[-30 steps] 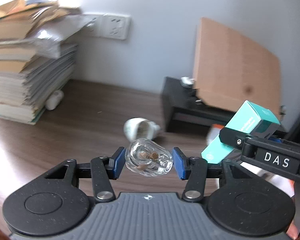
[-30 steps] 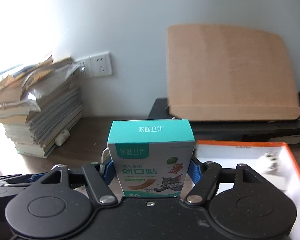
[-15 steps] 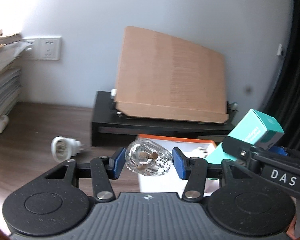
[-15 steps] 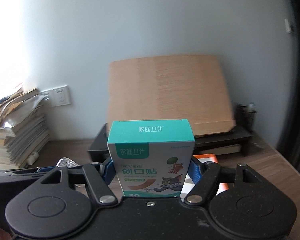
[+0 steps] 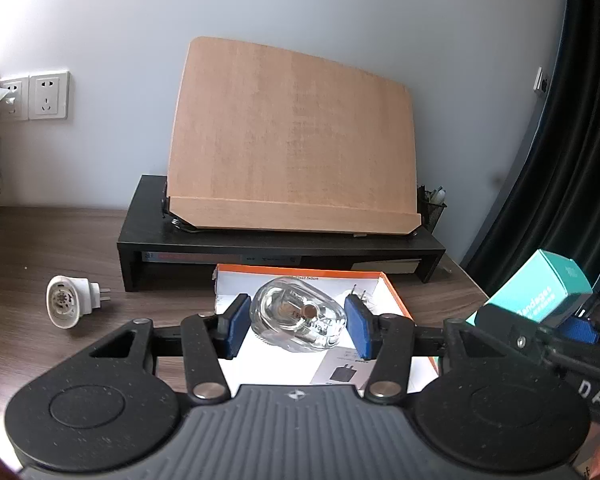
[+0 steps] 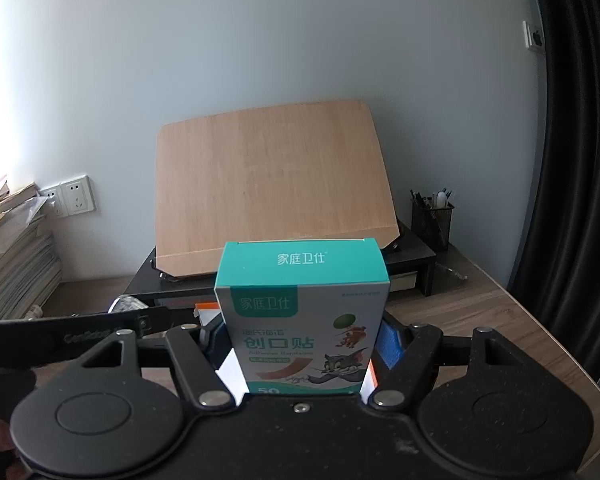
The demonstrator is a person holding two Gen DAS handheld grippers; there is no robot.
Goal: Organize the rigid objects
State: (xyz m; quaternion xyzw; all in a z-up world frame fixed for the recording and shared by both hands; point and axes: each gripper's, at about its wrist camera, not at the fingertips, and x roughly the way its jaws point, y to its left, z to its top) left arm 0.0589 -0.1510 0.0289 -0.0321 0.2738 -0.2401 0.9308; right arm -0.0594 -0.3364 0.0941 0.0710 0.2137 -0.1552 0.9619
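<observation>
Left claw point(image 5: 298, 330) clamps clear glass bottle point(image 5: 298, 318) over orange-rimmed tray point(image 5: 388, 288); right claw point(image 6: 302, 346) grips teal bandage box point(image 6: 302, 312) upright.

Two wrist fisheyes, close above desk point(image 5: 40, 248), facing wall; shared: slanted board point(image 5: 292, 136) point(image 6: 272, 184), black riser point(image 5: 260, 246).
</observation>
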